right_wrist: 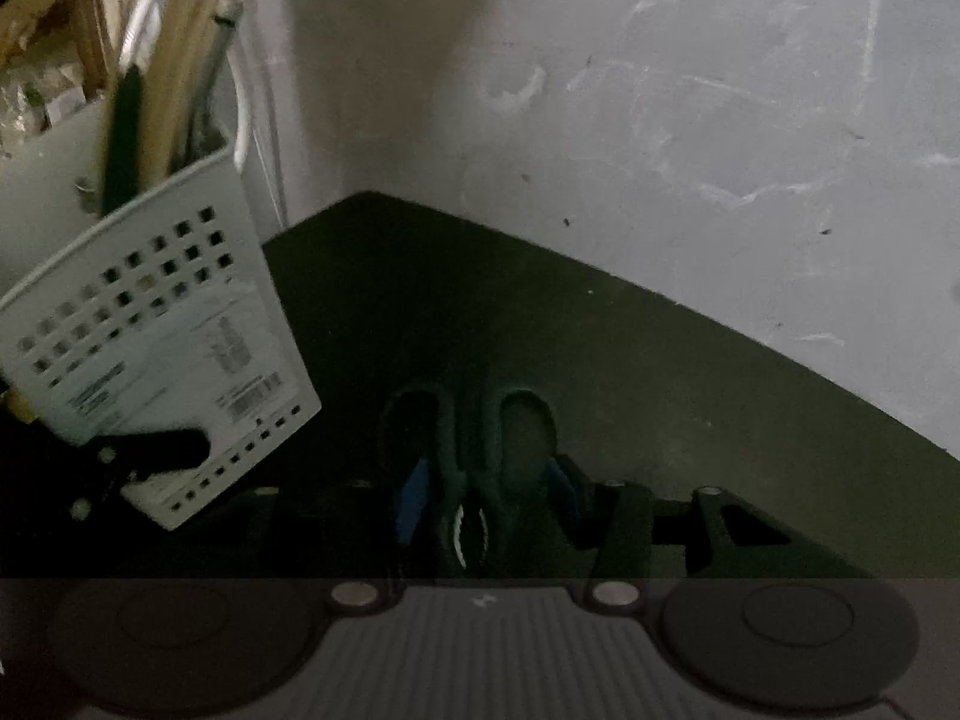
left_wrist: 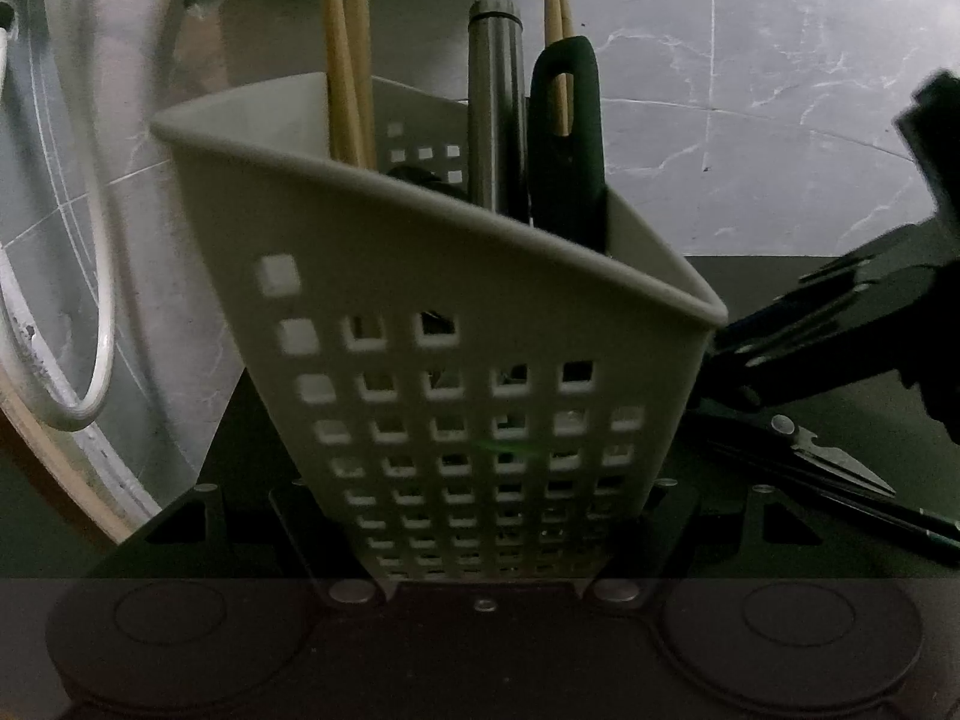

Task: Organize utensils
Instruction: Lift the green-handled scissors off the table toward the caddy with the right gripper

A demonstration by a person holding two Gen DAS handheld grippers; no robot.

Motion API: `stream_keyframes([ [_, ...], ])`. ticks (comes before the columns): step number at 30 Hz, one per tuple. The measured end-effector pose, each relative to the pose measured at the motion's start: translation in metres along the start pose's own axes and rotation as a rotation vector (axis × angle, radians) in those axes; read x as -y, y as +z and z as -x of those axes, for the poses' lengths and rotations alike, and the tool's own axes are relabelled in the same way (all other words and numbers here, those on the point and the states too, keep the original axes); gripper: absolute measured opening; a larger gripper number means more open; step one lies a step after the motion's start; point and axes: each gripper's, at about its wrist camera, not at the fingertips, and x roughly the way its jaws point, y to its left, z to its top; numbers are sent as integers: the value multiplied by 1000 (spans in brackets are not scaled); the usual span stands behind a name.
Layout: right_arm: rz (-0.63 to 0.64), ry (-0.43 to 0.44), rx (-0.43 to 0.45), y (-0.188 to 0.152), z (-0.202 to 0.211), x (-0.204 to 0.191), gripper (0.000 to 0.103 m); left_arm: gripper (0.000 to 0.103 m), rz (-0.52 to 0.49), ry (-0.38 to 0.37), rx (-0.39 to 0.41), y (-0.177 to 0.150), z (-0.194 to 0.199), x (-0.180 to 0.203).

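Left tool (left_wrist: 480, 540) clamps the white caddy (left_wrist: 456, 360) low at its base, tilted over the dark mat (right_wrist: 600, 348). Right tool (right_wrist: 498, 516) is loosely around scissors (right_wrist: 474, 450), grip unclear. Chopsticks (left_wrist: 345, 60), steel handle (left_wrist: 495, 96) stand inside. Risk: more tilt spills utensils; scissors drop onto bench (right_wrist: 720, 120).

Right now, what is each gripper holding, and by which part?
The left gripper has its jaws shut on the white caddy, low on its sides. At the right gripper the scissors lie handles-first between the jaws; grip cannot be told.
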Motion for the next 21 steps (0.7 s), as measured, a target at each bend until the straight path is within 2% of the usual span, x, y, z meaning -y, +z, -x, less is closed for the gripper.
stream_keyframes([
  [6, 33, -34, -101, 13, -22, -13, 42, 76, 3, -5, 1, -1, 1, -4],
  [9, 3, -44, -142, 21, -28, -14, 42, 76, 5, -7, 2, -2, 2, -5],
  [12, -30, -35, -184, 28, -31, -11, 45, 76, 6, -8, 3, -3, 2, -5],
  [16, -1, -23, -225, 35, -34, -9, 44, 76, 8, -9, 3, -3, 2, -5],
  [18, 12, -17, -228, 35, -36, -10, 40, 76, 12, -8, 5, -4, 3, -5],
  [19, 16, -9, -223, 35, -34, -10, 31, 76, 14, -8, 5, -5, 4, -5],
  [21, 12, -12, -213, 33, -33, -11, 31, 76, 18, -8, 5, -6, 4, -6],
])
